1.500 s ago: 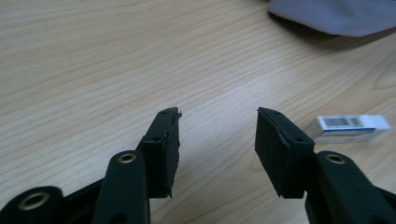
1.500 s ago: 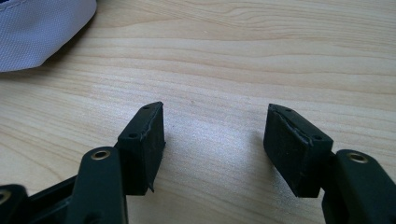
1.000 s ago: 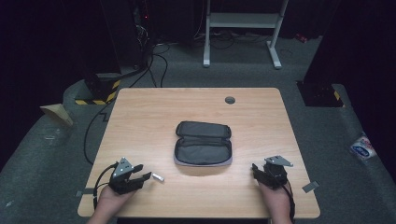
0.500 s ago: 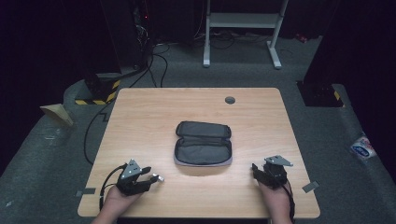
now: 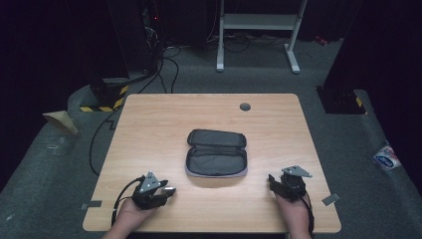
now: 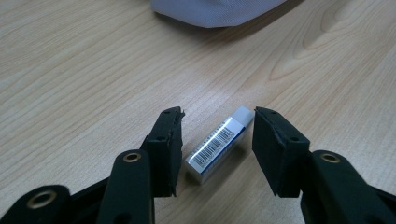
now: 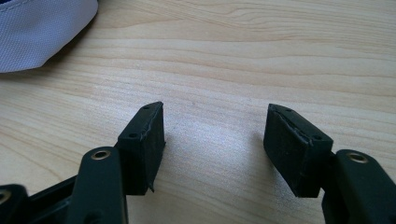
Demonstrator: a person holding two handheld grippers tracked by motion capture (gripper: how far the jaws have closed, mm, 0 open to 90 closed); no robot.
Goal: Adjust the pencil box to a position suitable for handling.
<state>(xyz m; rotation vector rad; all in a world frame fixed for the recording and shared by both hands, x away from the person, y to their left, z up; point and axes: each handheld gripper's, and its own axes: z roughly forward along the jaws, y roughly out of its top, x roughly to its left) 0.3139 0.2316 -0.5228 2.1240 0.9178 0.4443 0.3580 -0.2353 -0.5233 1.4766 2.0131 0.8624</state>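
Because the eraser (image 6: pixel 219 142) lies flat on the bench (image 5: pixel 149 129) near the person's edge, the left hand-held gripper (image 6: pixel 215 140) is set low over it, one jaw on each side of it. Its jaws stand parted with a gap on both sides of the eraser, so nothing is gripped yet. The eraser lies at a slant between them, its barcode sleeve up and its pale end pointing away toward the case; the jaws would likely close across its narrow width, which suits a small, stiff block. In the high view that same left hand-held gripper (image 5: pixel 166 190) sits at the near left of the bench, with the eraser (image 5: pixel 169 189) a pale spot at its tip.

At the near right, the right hand-held gripper (image 5: pixel 272 180) rests low by the bench edge, jaws wide apart and holding nothing, bare wood between them. It appears to be waiting out of the way, perhaps to steady the case when needed.

Farther in, at the middle of the bench, the pencil case (image 5: pixel 217 153) lies unzipped with its lid folded back and its dark lining showing. Lying open and within both hands' reach, it looks ready to receive the eraser, which is well apart from it for now.
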